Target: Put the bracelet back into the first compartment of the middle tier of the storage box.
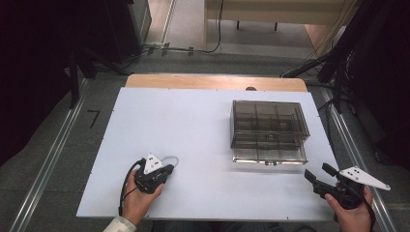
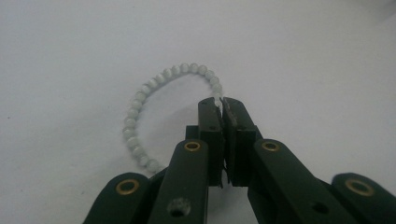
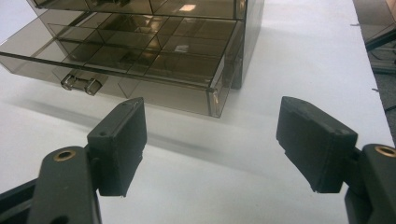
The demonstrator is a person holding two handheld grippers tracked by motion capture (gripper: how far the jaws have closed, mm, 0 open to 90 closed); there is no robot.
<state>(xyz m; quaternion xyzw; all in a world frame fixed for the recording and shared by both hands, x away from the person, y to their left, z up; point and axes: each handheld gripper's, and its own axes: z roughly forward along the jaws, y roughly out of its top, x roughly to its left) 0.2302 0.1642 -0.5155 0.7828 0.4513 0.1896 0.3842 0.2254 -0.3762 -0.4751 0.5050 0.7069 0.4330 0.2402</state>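
From above I see my left gripper (image 1: 162, 170) low on the white table (image 1: 193, 125), near its front edge, with a pale bracelet (image 1: 170, 159) just past its tip. The left gripper view tells me what the high one cannot: the jaws are clenched on the bracelet (image 2: 154, 93), pinching the string of beads at one point on the ring while the rest of the loop lies flat on the table to the left of the jaws.

My right gripper (image 1: 320, 175) sits at the front right corner of the table, jaws spread wide and holding nothing. Its own view (image 3: 210, 140) looks between the two pads at the smoky plastic drawer box (image 3: 154, 51), and shows the bottom drawer (image 3: 116, 65) pulled out, with divided compartments and a small handle (image 3: 81, 84) on its front. From above, the drawer box (image 1: 268, 128) stands on the right half of the table, well apart from the bracelet.

Between the two there is a broad bare stretch of table. The right gripper is close to the right edge; the drawer front faces the front edge with some bare table before it.
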